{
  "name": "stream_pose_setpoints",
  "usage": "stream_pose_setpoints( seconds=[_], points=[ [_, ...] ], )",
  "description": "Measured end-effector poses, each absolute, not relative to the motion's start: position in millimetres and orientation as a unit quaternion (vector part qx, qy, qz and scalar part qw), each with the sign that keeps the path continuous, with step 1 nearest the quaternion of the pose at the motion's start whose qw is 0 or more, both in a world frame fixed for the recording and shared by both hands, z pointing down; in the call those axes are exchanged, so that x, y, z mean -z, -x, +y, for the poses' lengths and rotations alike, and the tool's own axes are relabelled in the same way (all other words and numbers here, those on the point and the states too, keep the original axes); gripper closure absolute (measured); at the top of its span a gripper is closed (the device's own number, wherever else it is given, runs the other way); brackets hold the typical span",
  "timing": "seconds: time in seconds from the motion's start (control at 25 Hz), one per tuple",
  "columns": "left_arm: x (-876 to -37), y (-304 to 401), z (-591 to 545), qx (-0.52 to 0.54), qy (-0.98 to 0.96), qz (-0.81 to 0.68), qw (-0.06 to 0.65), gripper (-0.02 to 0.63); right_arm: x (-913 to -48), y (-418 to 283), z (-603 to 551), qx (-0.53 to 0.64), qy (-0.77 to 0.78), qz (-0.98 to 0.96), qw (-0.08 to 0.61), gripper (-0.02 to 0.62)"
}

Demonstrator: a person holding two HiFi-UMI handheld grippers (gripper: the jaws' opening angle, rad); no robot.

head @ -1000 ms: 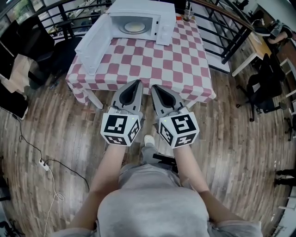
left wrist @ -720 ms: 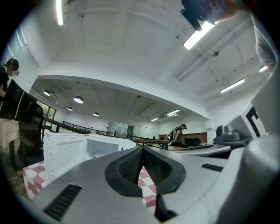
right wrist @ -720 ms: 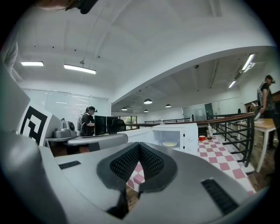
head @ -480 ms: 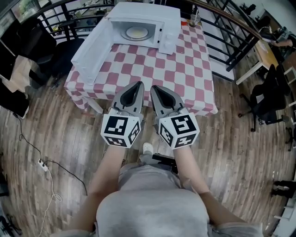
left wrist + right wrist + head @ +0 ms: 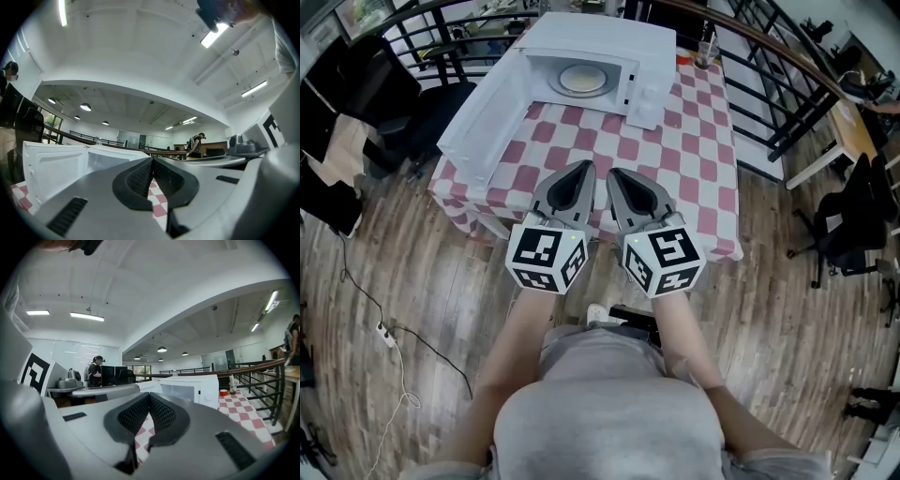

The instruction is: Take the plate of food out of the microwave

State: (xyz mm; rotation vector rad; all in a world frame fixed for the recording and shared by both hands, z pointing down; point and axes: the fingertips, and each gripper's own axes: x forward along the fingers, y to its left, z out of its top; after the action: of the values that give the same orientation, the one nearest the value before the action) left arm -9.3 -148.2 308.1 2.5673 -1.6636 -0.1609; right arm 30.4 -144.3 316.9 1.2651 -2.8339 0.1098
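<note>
A white microwave [image 5: 609, 47] stands at the far end of the checked table [image 5: 675, 159], its door [image 5: 483, 117] swung wide open to the left. Inside it lies a plate of pale food [image 5: 581, 79]. My left gripper [image 5: 583, 169] and right gripper [image 5: 612, 176] hover side by side over the table's near edge, both shut and holding nothing. In the left gripper view the left gripper [image 5: 152, 160] points at the open door [image 5: 54, 164]. From the right gripper view, the right gripper [image 5: 149, 396] faces the microwave [image 5: 190, 387].
A glass and a small red cup [image 5: 705, 49] stand on the table right of the microwave. Black railings [image 5: 787, 94] run behind and beside the table. A black chair [image 5: 848, 216] sits at the right, and cables [image 5: 384, 328] lie on the wood floor at the left.
The view has moved closer to the table, so the microwave and table sit lower and larger in the frame. Both grippers now reach over the table's near edge, still shut.
</note>
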Motion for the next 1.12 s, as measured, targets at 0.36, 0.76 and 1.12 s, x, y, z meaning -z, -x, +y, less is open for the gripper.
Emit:
stream_pose_setpoints(
  seconds=[0.36,0.76,1.12],
  points=[
    [-310.7,7.2,-189.4,0.062,-0.827,-0.557,0.047,0.604,-322.5,-32.4,-180.8,-0.033,-0.387,-0.921,0.027,0.569],
    [-332.3,15.7,-202.7,0.055,-0.815,-0.572,0.073,0.604,-337.9,-23.8,-192.5,-0.054,-0.366,-0.929,0.031,0.568],
    [-338.3,30.7,-225.9,0.061,-0.812,-0.574,0.086,0.604,-348.7,-18.5,-218.0,-0.069,-0.376,-0.924,0.034,0.568]
  ],
)
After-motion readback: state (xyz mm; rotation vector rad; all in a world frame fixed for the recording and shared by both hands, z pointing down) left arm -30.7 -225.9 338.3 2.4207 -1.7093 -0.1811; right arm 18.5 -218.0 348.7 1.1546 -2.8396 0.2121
